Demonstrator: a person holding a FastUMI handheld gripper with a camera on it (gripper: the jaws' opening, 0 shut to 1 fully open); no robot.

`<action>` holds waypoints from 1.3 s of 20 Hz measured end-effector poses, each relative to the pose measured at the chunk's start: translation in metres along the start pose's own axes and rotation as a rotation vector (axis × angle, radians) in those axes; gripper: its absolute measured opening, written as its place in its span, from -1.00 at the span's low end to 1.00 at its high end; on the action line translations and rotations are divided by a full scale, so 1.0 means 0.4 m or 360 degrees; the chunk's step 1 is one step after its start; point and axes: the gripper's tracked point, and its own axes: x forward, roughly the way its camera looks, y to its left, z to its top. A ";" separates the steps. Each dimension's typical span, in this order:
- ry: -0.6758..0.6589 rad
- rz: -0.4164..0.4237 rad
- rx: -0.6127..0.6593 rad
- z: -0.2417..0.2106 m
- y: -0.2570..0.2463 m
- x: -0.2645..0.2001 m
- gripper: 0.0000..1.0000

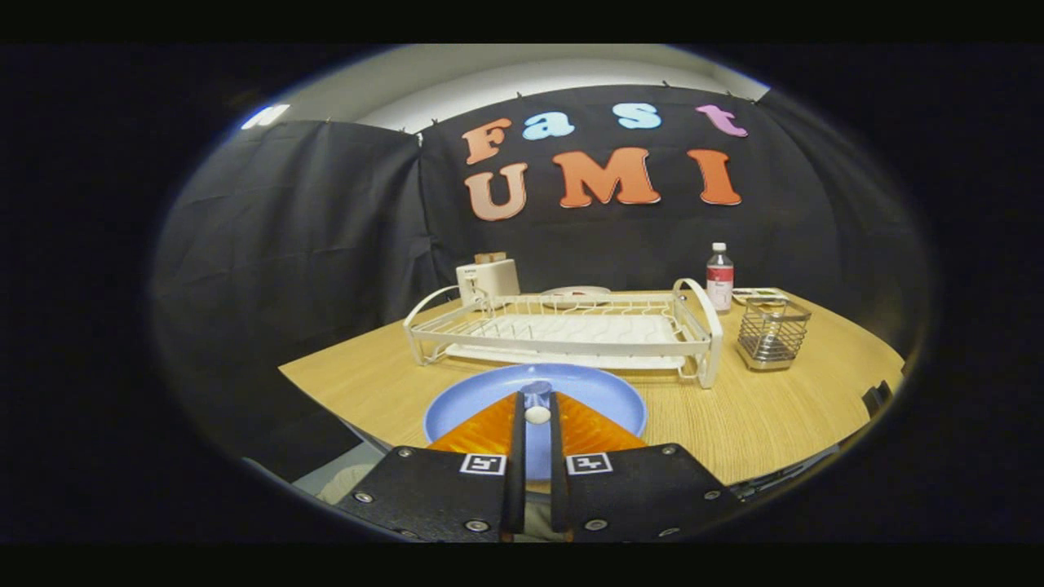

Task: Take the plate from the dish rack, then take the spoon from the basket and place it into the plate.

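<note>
Spoon pinched in my jaws above the blue plate.

I saw the gripper [537, 408] with its jaws drawn narrow, both pressing on the spoon [537, 406], whose pale end showed between the tips. The blue plate [603, 391] lay on the desk [758, 416] just under and ahead of the fingers. Beyond it stood the white dish rack [571, 330], with the wire basket [771, 333] beside it, a bottle [718, 277] behind, and a toaster [488, 279] at the far corner.
</note>
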 end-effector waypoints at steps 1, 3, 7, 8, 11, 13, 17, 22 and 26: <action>0.0031 0.0000 0.0010 -0.020 0.002 0.006 -0.75; 0.0078 0.0007 0.0023 -0.045 0.004 0.017 -0.73; 0.0054 0.0000 0.0013 -0.029 -0.006 0.015 -0.42; 0.0040 0.0001 0.0025 -0.018 -0.014 0.015 -0.21; -0.0010 -0.0027 0.0075 0.025 -0.063 -0.002 0.42; -0.0049 -0.0086 0.0090 0.057 -0.118 -0.019 0.49; -0.0129 -0.0209 0.0071 0.138 -0.223 -0.058 0.78; -0.0245 -0.0329 0.0015 0.258 -0.332 -0.105 0.95; -0.0308 -0.0428 -0.0014 0.322 -0.415 -0.140 0.96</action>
